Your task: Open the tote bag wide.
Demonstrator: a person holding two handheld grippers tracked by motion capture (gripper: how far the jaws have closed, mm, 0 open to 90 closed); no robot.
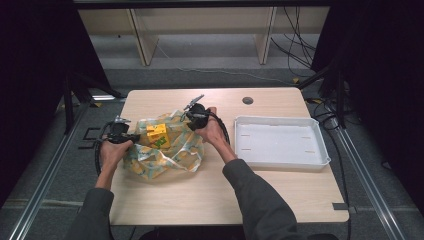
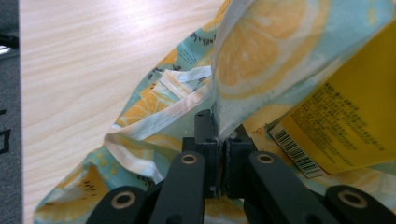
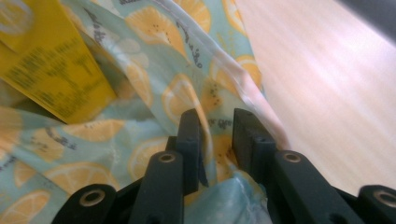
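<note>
At table centre-left, the lemon-print pale-blue cloth bag [image 1: 165,150] sags, yellow carton [image 1: 157,135] inside; left gripper [image 1: 131,136] at its 9 o'clock rim pinches fabric, right gripper [image 1: 191,116] at 1 o'clock, jaws parted, straddles the hem [image 3: 212,135]

Table [image 1: 210,195]: pale wood-grain laminate w/ soft sheen. Bag [image 1: 165,150]: thin cloth, lemon print, matt, creased (hem stitched). Box [image 1: 158,135] inside: glossy yellow card. Tray [image 1: 281,159]: smooth white plastic. Left tool [image 2: 218,140] & right tool [image 3: 215,130]: matt black plastic.
</note>
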